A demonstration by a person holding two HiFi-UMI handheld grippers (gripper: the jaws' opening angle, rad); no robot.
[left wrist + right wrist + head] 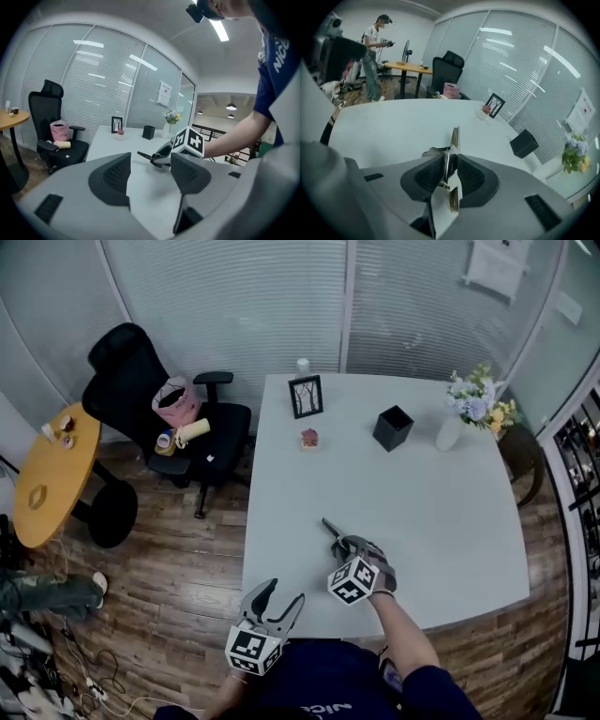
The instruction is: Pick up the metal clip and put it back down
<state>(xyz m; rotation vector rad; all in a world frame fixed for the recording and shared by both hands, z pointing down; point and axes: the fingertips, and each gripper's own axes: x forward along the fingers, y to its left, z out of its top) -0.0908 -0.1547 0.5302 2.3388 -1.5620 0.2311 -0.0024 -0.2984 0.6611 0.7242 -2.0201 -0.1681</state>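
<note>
While the right tool is clamped on the metal clip, the hold looks thin. The pads pinch the clip edge-on, with one bright arm poking out past the tips and another length hanging back behind them. A grip that narrow, I judge, lets the clip swivel between the pads or slide out if the tool tilts or is jolted.

In the head view the clip sticks out ahead of the tool, low over the pale counter, but I cannot tell whether its tip touches the surface. That matters for putting it down. If the pads part while the clip hangs clear of the counter, it would drop, likely bounce or skid on the smooth top, and end away from where it was meant to lie. If the tool is pushed down too far instead, the projecting arm would strike first and lever the clip askew in the grip.

The left tool hangs near the right one, to its left and behind it, at the counter's near edge. Its jaws are apart with nothing between them. It points toward the right tool, so a careless swing could knock the two together.
</note>
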